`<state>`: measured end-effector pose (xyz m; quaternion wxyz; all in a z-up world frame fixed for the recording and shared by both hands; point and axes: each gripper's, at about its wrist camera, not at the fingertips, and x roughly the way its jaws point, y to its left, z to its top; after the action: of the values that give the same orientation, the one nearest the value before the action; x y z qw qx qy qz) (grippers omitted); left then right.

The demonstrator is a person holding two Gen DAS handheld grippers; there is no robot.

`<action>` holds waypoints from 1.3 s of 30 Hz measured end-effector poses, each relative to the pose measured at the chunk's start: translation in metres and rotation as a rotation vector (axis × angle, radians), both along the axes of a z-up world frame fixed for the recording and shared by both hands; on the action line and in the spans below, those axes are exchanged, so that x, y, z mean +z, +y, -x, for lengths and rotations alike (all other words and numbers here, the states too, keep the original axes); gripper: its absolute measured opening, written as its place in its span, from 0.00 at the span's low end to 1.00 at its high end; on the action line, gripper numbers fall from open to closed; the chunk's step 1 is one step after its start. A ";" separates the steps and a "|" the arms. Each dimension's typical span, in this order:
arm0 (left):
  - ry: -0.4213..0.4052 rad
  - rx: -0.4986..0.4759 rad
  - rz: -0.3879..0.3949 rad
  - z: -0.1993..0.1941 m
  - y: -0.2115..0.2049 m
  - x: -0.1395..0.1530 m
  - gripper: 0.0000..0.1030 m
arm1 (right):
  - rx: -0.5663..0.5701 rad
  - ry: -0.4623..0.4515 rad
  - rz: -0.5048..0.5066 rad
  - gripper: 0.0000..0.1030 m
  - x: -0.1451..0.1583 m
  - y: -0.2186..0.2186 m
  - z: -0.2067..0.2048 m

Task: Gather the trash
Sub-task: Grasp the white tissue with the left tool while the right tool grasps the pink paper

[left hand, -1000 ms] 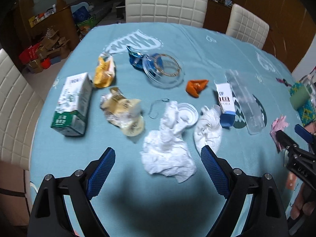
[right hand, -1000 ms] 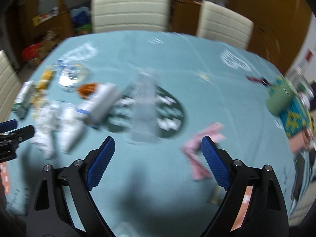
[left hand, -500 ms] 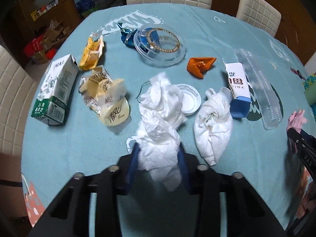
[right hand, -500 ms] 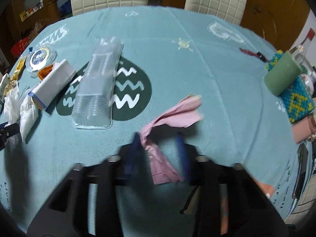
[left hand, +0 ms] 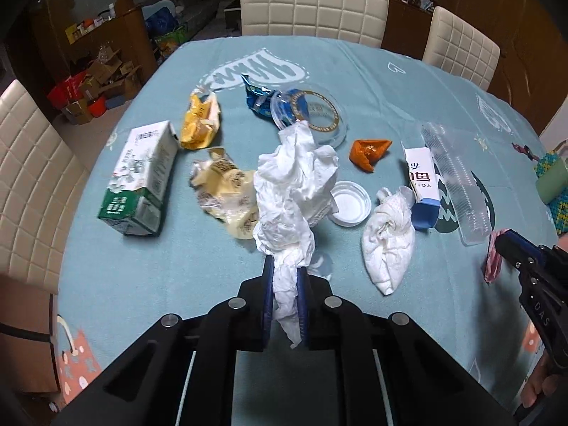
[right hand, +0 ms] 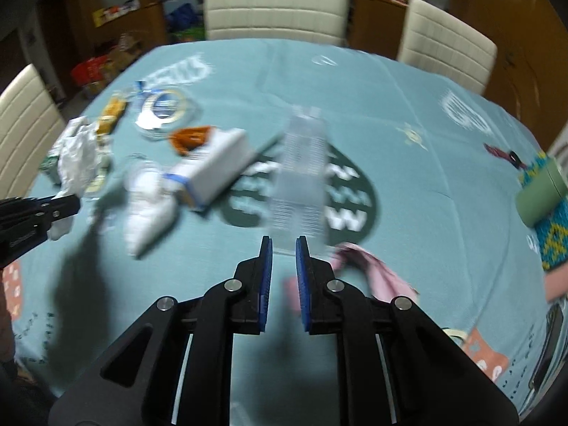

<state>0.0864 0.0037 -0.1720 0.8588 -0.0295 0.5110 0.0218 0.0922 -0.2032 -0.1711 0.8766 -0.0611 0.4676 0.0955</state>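
My left gripper [left hand: 285, 269] is shut on a crumpled white tissue [left hand: 294, 191] and holds it above the teal tablecloth [left hand: 177, 266]. Below it lie a milk carton [left hand: 142, 177], yellow wrappers [left hand: 227, 191], a second white tissue [left hand: 388, 241], a white lid [left hand: 349, 203], a blue-and-white box [left hand: 422, 184] and an orange wrapper [left hand: 369, 149]. My right gripper [right hand: 283, 248] has its fingers close together with nothing seen between them. A pink tissue [right hand: 369, 269] lies just to its right, partly behind the right finger. The view is blurred.
A clear plastic tray [right hand: 301, 177] lies ahead of the right gripper. A round clear lid [left hand: 312, 113], a blue wrapper [left hand: 257, 97] and a yellow bag [left hand: 200, 120] lie farther back. A green cup on a beaded mat [right hand: 543, 198] stands at the right edge. White chairs [left hand: 312, 0] surround the table.
My left gripper closed on the white tissue and lifted it off the table. My right gripper closed near the pink tissue and rose; the pink tissue now lies beside its right finger.
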 end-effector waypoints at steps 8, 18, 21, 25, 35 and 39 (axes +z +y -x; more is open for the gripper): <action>-0.037 0.040 -0.008 0.023 0.040 0.010 0.11 | 0.138 -0.025 -0.021 0.12 0.011 0.062 0.019; -0.052 0.054 0.019 0.031 0.059 0.015 0.11 | -0.066 -0.041 0.049 0.45 0.018 0.028 0.011; -0.062 0.014 0.019 0.026 0.038 0.016 0.11 | -0.160 -0.074 0.050 0.95 0.019 -0.004 0.013; -0.057 -0.045 0.023 0.019 0.008 0.015 0.11 | -0.207 -0.032 0.069 0.84 0.003 -0.029 0.004; -0.021 -0.107 -0.005 0.002 -0.033 0.001 0.11 | -0.098 0.062 0.086 0.87 -0.037 -0.050 -0.026; -0.008 -0.099 -0.007 -0.003 -0.040 -0.004 0.11 | -0.083 0.099 0.039 0.60 -0.045 -0.060 -0.028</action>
<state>0.0894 -0.0362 -0.1755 0.8611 -0.0012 0.5082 -0.0189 0.1206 -0.2633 -0.2159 0.8542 -0.0538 0.5144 0.0532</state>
